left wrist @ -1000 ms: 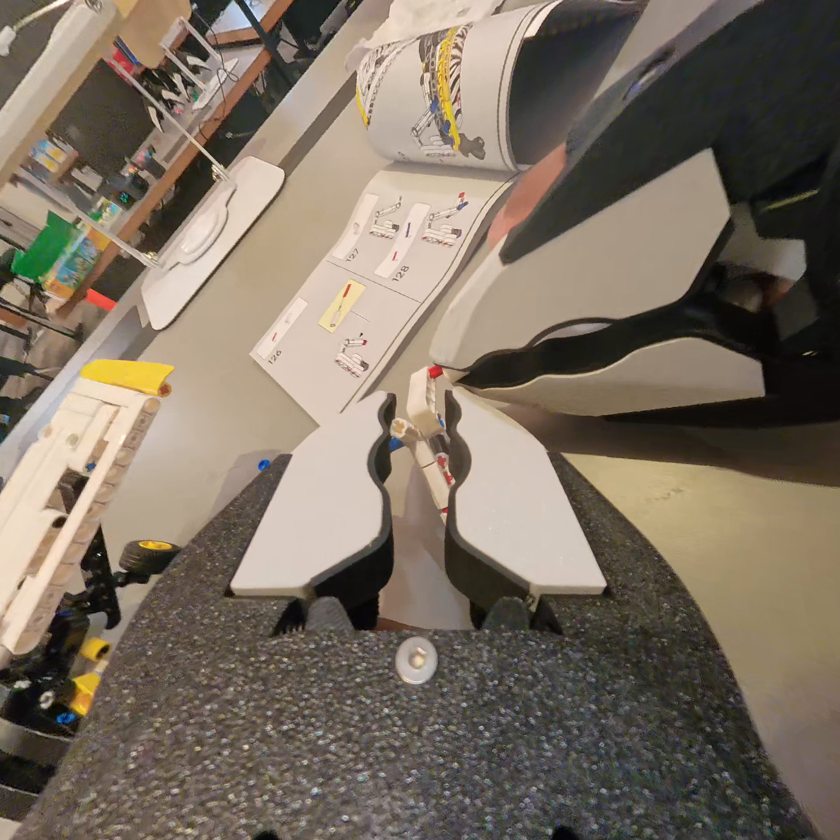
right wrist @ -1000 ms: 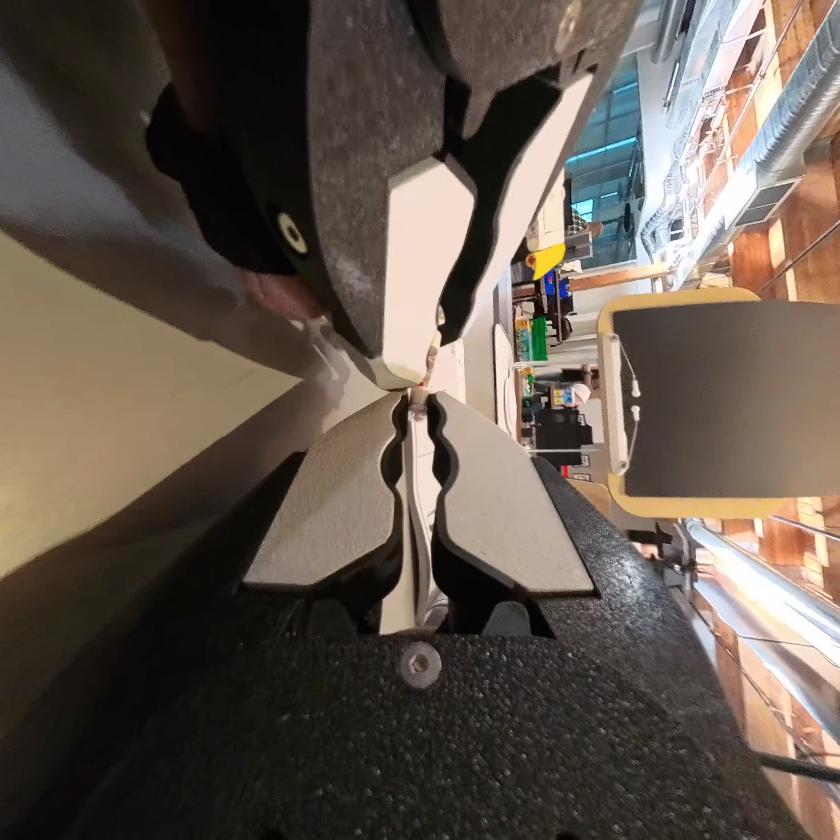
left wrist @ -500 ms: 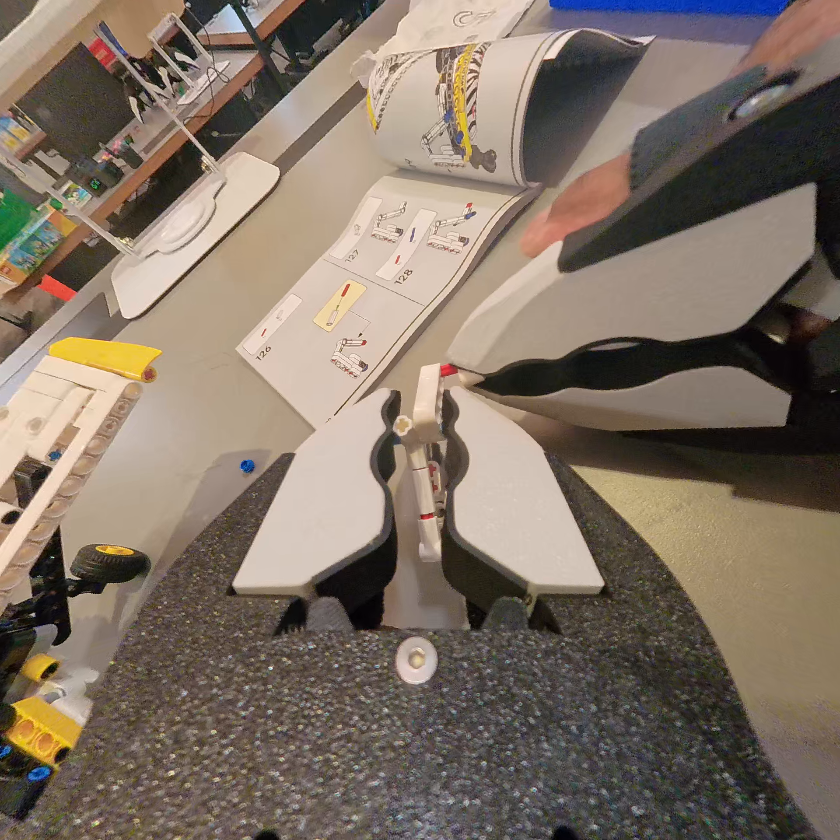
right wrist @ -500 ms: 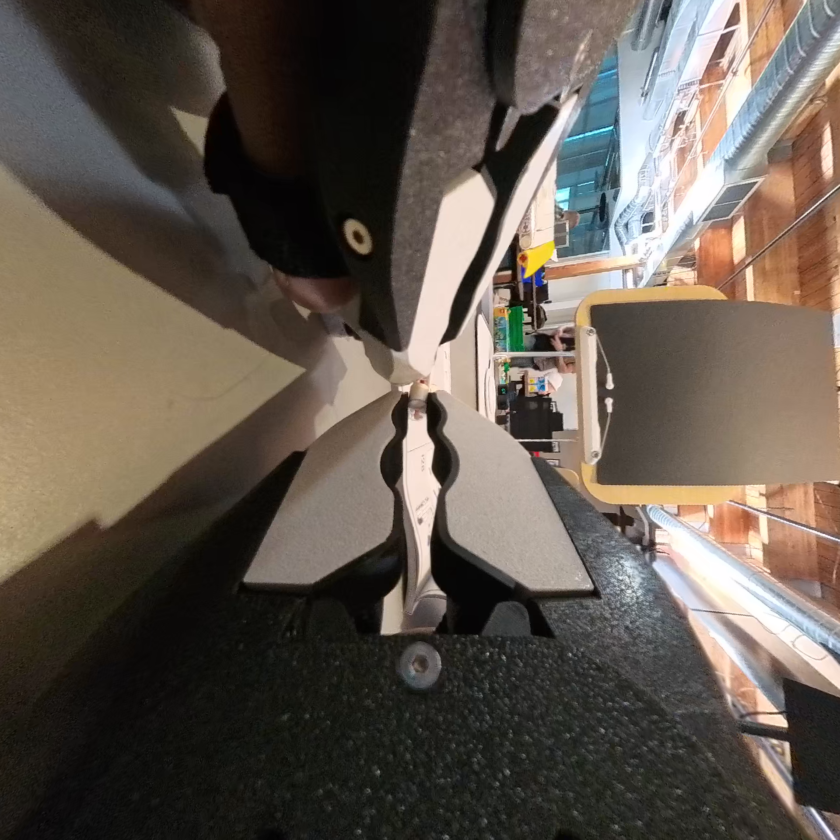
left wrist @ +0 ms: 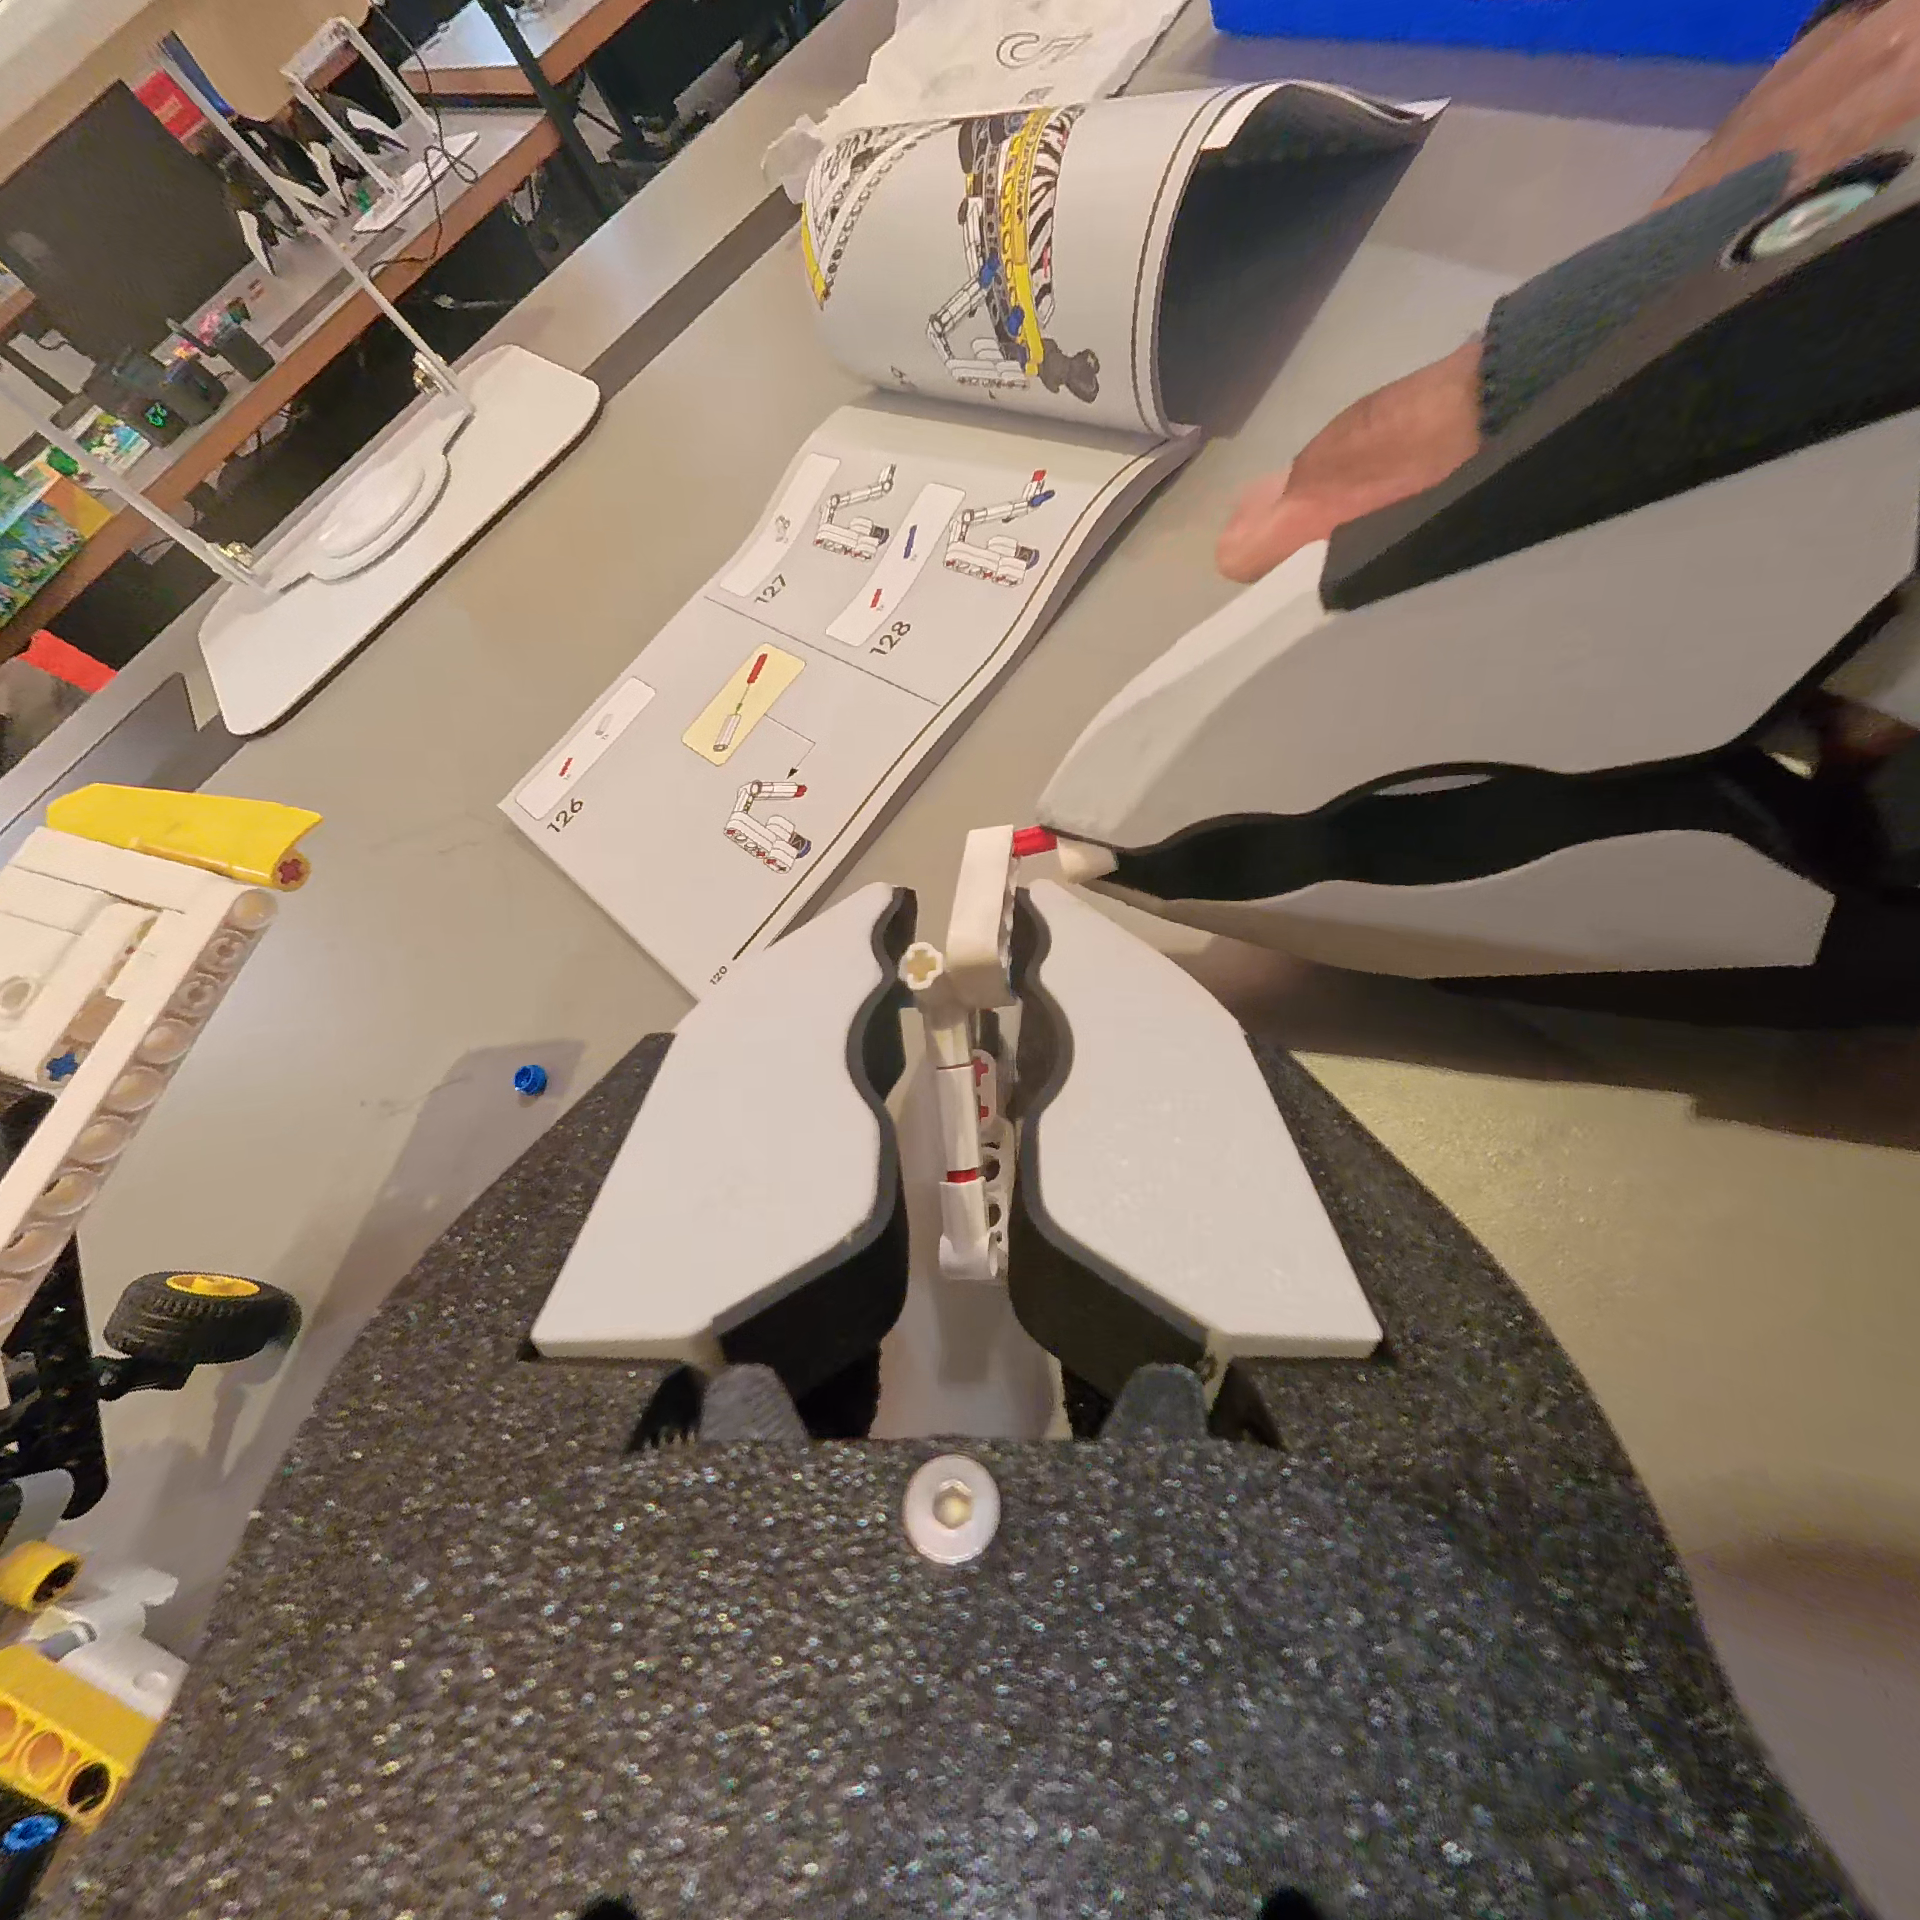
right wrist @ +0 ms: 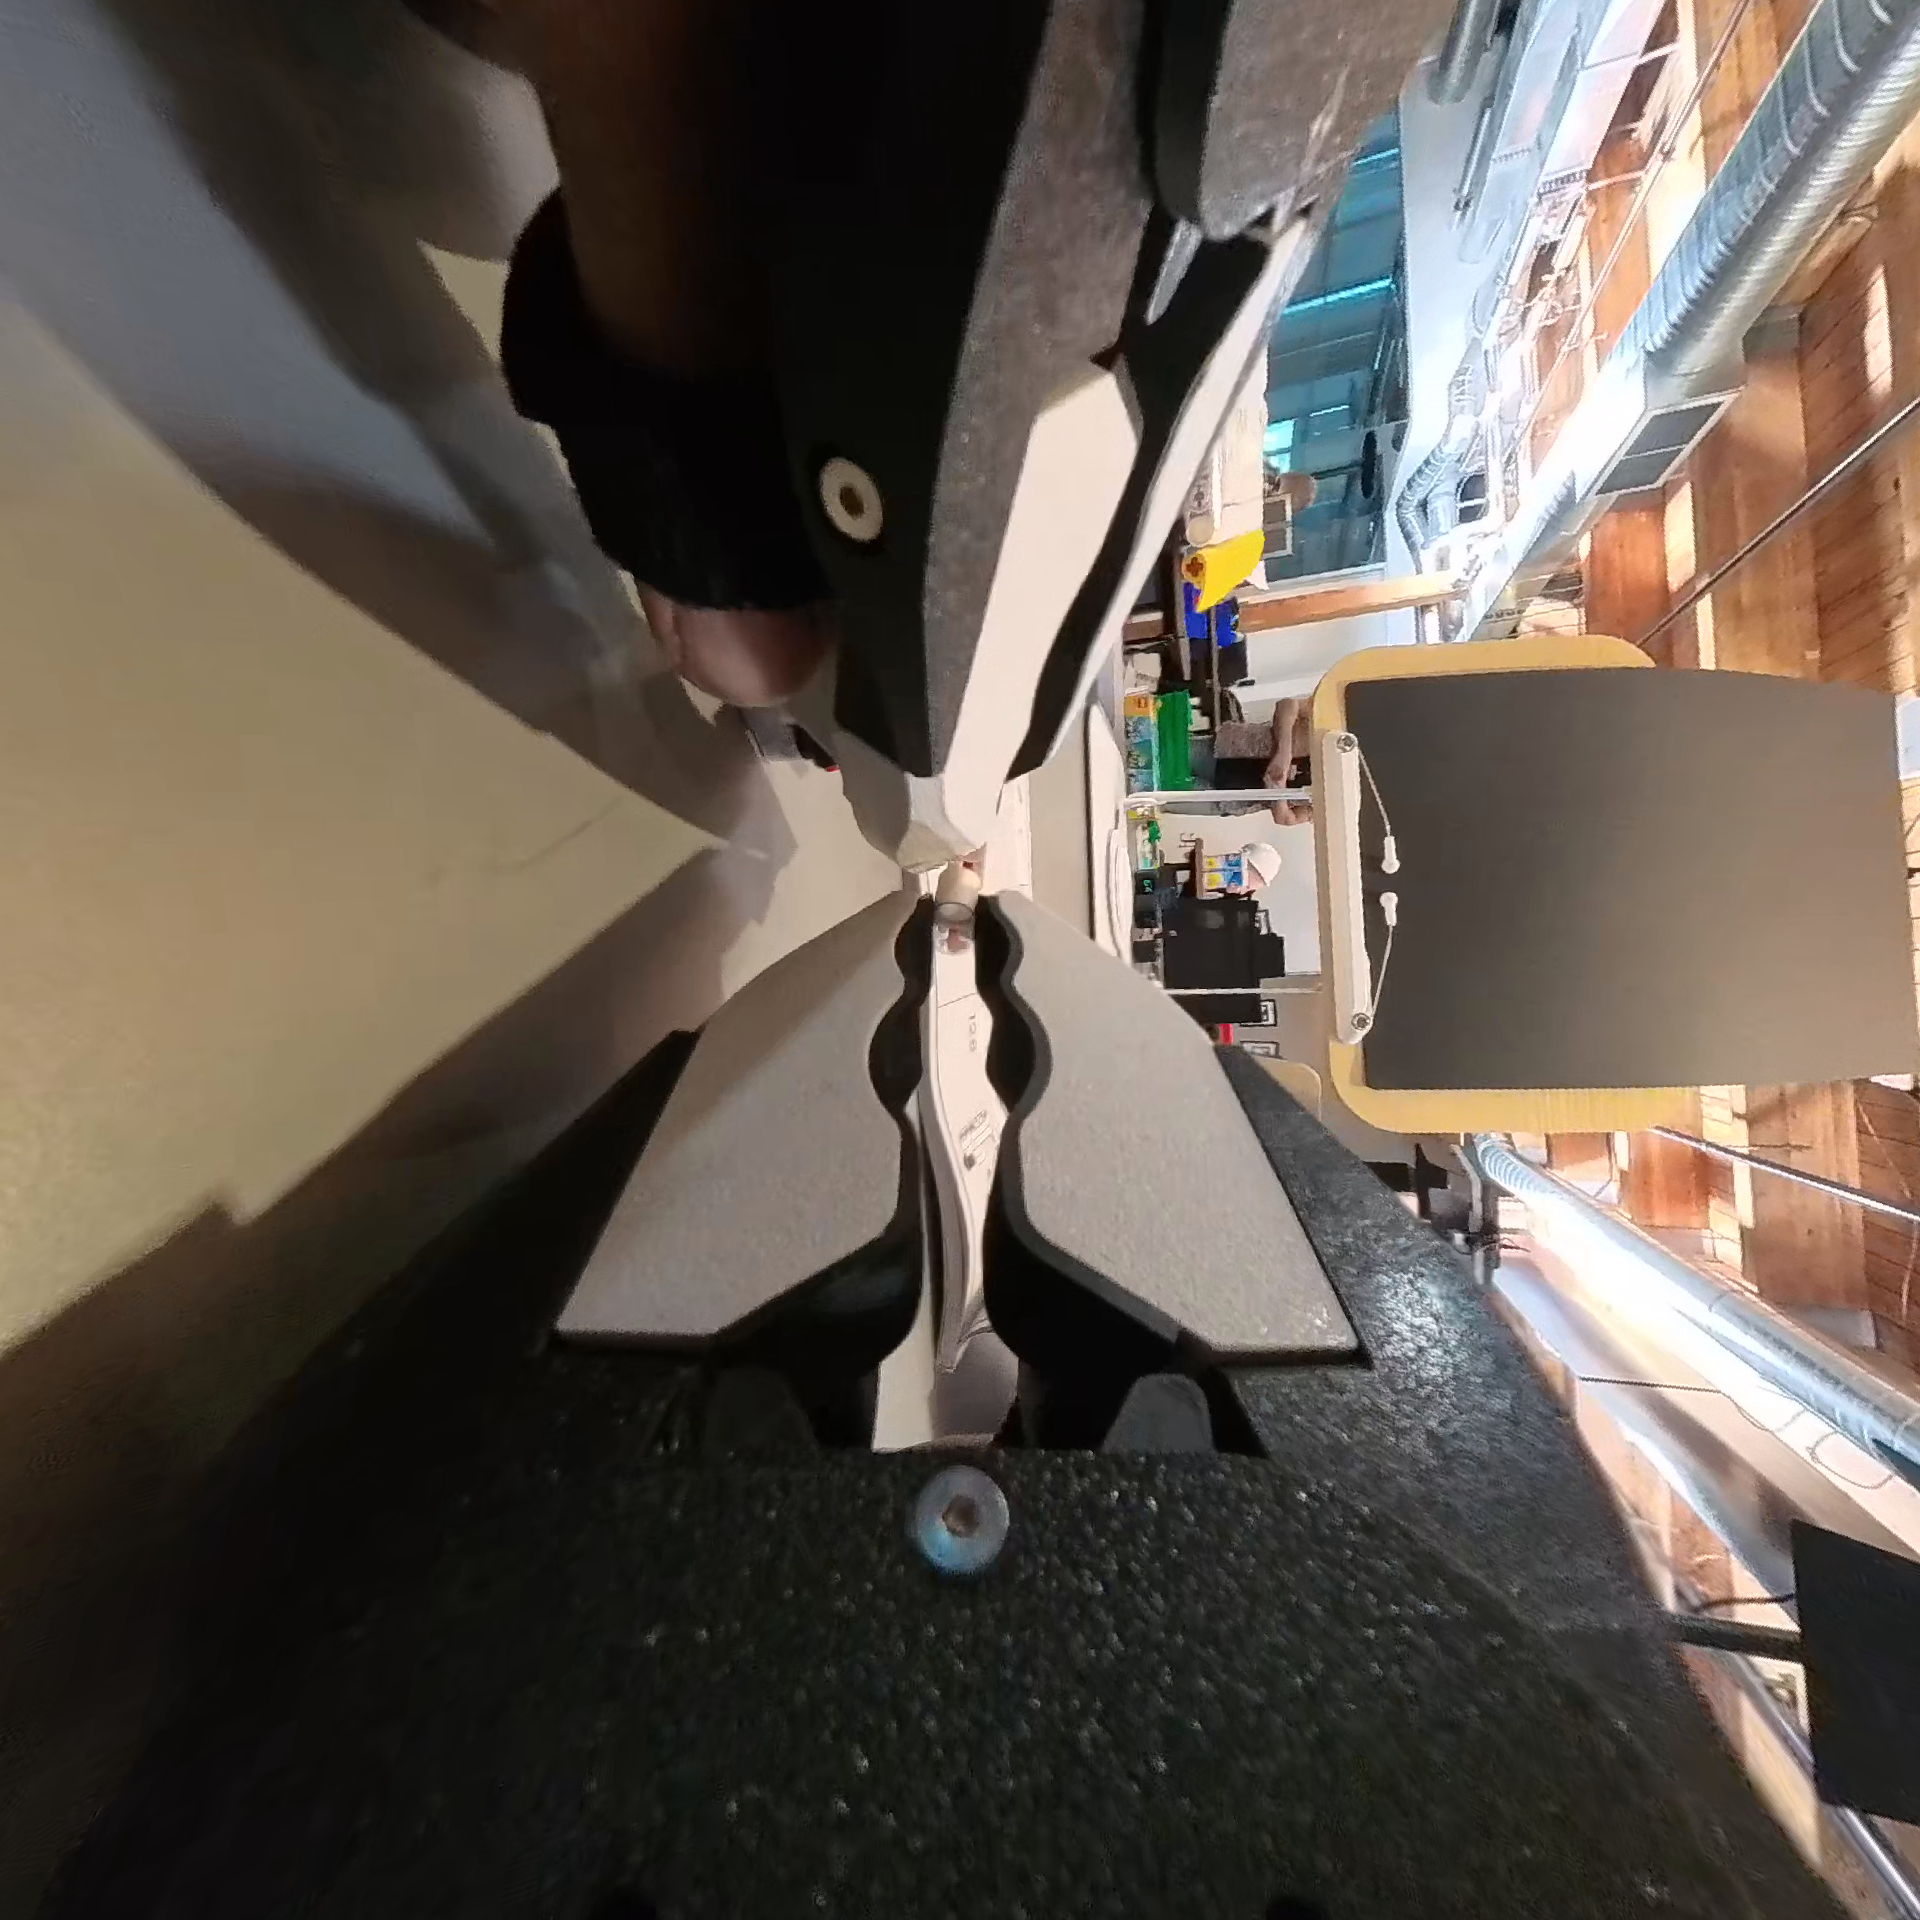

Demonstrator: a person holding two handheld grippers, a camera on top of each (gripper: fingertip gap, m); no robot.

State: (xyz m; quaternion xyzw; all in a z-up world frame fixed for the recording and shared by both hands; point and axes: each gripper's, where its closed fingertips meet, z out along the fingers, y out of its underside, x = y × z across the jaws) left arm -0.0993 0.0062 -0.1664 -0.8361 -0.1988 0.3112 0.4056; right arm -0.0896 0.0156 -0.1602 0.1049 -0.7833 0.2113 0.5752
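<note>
Left claw [left wrist: 961, 935]: we see it closed on a white brick arm [left wrist: 971, 1101], which stands up between its fingers.
Right claw [left wrist: 1081, 868]: pinched on a white sleeve [left wrist: 1086, 857] with a red axle [left wrist: 1029, 840], touching the arm's top end just ahead of the left claw.
Around: open booklet [left wrist: 831, 644] beyond both claws on the worktop [left wrist: 1558, 1195]; blue pin [left wrist: 530, 1081] to the left.
Risk: we judge the axle could miss its hole, or the arm twist, if the claws misalign.

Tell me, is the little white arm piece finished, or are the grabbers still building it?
Still building. Done: a jointed white brick assembly with red bits is already put together, like the drawing in the open booklet. In hand: the left gripper clamps that assembly while the right gripper pinches a small white sleeve on a red axle at its top hole. Left: the axle is not fully in, and the big white model waits beside.
</note>
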